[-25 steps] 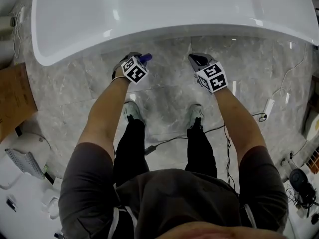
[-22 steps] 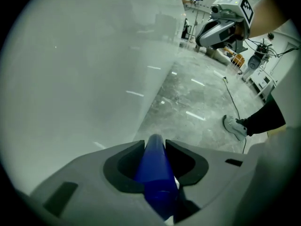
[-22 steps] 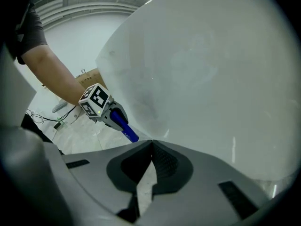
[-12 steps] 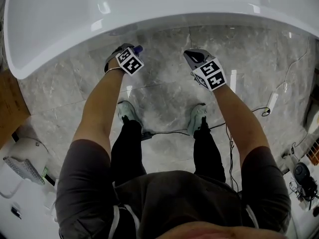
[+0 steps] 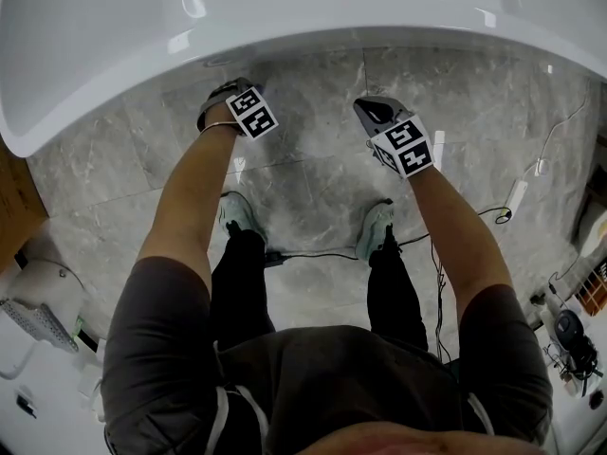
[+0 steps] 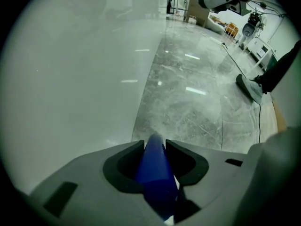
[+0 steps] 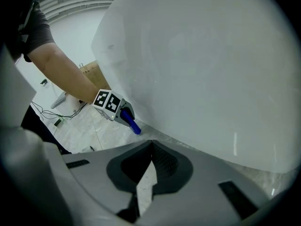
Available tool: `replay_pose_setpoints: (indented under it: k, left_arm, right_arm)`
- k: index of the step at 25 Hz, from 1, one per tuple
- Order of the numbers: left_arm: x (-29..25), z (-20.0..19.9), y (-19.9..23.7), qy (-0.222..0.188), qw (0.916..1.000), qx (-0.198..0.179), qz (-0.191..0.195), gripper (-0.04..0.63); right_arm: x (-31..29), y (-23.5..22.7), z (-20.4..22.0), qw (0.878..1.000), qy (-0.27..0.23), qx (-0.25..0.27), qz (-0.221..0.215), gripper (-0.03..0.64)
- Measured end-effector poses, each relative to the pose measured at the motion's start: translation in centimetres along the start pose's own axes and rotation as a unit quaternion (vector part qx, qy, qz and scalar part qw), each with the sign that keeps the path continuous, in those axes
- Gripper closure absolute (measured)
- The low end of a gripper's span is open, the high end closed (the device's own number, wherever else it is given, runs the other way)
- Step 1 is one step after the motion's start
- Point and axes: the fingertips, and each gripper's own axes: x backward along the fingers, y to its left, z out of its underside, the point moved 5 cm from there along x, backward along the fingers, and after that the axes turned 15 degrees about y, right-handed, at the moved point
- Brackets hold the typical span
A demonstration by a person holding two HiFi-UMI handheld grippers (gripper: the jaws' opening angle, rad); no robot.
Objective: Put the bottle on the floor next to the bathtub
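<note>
A blue bottle [image 6: 157, 182] is sitting clamped between the jaws of the left gripper [image 6: 154, 146]. It is pointing down over the grey marble floor [image 5: 313, 173], just beside the white bathtub's [image 5: 285, 8] outer wall. In the head view that gripper is hanging at eleven o'clock. The right gripper [image 7: 151, 147] is hovering at one o'clock, jaws pressed together on nothing. The person's shoes [image 5: 242, 218] are standing behind, toward six o'clock.

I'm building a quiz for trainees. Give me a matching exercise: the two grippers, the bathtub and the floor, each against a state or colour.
1. left gripper
2. right gripper
3. bathtub
4. floor

A. grey marble
B. shut, empty
C. glossy white
D. shut on the blue bottle

Pairs: 1-D, 2-B, 3-C, 4-A
</note>
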Motion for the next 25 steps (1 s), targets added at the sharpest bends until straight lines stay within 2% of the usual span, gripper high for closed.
replay_pose_setpoints:
  k: [6, 11, 13, 16, 20, 25]
  left_arm:
    - [-0.8, -0.4, 0.0, 0.009, 0.9998, -0.010, -0.015, 0.456]
    - [-1.2, -1.3, -0.4, -0.009, 0.9998, -0.005, -0.018, 0.446]
    - [-1.1, -1.5, -0.5, -0.011, 0.9997, -0.003, -0.020, 0.376]
    - [-0.5, -1.3, -0.5, -0.013, 0.9997, 0.004, -0.021, 0.334]
    - [0.8, -0.5, -0.6, -0.022, 0.9994, 0.025, -0.014, 0.285]
    - [4.4, 1.8, -1.5, -0.028, 0.9977, 0.061, -0.013, 0.262]
  right_arm:
    - [-0.5, 0.5, -0.1, 1.000, 0.001, 0.003, -0.007, 0.623]
    - [-1.1, 0.2, 0.5, 1.000, 0.007, 0.005, -0.010, 0.623]
    - [-1.1, 0.1, 0.7, 1.000, 0.008, 0.004, -0.009, 0.623]
    - [-0.8, 0.4, 0.6, 1.000, 0.008, 0.009, -0.013, 0.623]
    - [0.0, 0.9, 0.1, 1.000, 0.007, 0.018, -0.016, 0.623]
    - [2.6, 2.2, -1.1, 1.000, 0.001, 0.024, -0.020, 0.623]
